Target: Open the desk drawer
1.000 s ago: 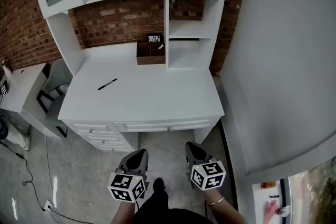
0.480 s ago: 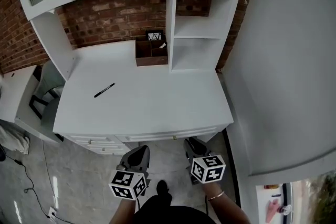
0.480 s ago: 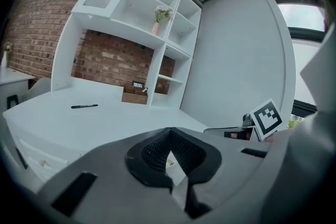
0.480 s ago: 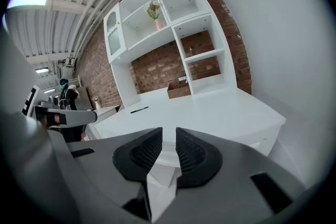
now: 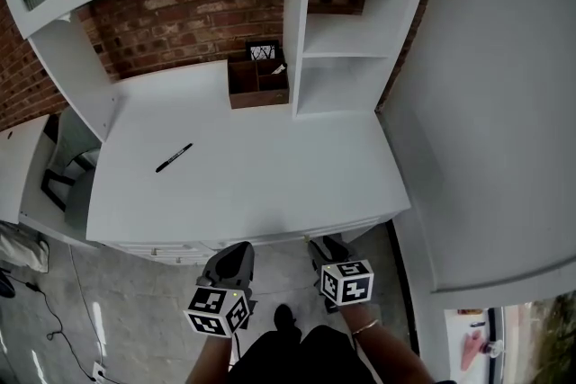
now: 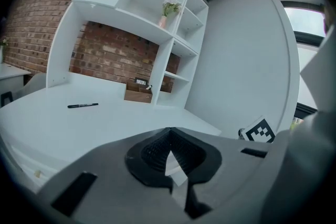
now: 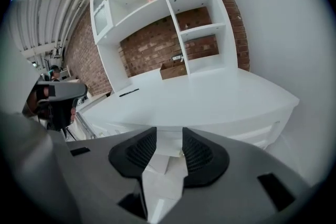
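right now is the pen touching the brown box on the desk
Apart. The head view shows the pen lying alone, with a wide bare stretch of desk between it and the brown box at the back.

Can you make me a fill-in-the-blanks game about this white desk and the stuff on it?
1. The thin ____ marker pen lies on the flat white desk top.
2. The small brown wooden box sits at the back, in front of the red ____ wall.
3. The pink vase with the green plant stands on a white ____.
4. The wide white desk drawer under the top is ____.

Missing words: black; brick; shelf; closed
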Demonstrator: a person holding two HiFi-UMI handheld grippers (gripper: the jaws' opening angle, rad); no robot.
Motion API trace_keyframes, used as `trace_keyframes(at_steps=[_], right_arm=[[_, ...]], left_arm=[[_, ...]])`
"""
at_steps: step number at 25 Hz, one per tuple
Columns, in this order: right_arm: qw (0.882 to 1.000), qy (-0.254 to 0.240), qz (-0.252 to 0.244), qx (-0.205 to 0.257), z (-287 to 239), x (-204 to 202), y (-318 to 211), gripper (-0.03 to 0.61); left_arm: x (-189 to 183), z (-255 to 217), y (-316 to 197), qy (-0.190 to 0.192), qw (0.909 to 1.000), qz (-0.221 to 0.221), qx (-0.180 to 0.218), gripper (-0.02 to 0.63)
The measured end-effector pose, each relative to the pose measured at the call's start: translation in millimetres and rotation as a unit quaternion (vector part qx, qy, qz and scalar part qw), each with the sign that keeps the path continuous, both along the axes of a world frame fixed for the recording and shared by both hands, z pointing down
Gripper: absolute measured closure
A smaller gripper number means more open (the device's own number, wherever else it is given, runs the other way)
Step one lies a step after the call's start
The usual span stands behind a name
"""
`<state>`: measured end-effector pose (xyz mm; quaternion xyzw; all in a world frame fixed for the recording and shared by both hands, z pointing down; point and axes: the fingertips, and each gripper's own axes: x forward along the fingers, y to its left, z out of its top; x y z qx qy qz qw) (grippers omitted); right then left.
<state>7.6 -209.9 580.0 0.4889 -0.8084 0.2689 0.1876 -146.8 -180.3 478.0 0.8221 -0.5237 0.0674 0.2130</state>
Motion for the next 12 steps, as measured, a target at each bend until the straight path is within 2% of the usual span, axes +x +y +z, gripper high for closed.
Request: trace_keyframes(at_steps=[4, 12], right_arm=[[0.999, 0.029, -0.005, -0.032, 28.1, -5.3, -2.0, 0.417], [0.993, 0.056, 0.006, -0.104, 81.2, -2.1, -7.5, 0.411]], left_arm=[[-5.0, 2.9, -7.5, 0.001, 1.0000, 0.002, -0.004, 0.606], [-12.3, 12.1, -14.4, 0.000, 0.9998, -0.004, -0.018, 0.606]])
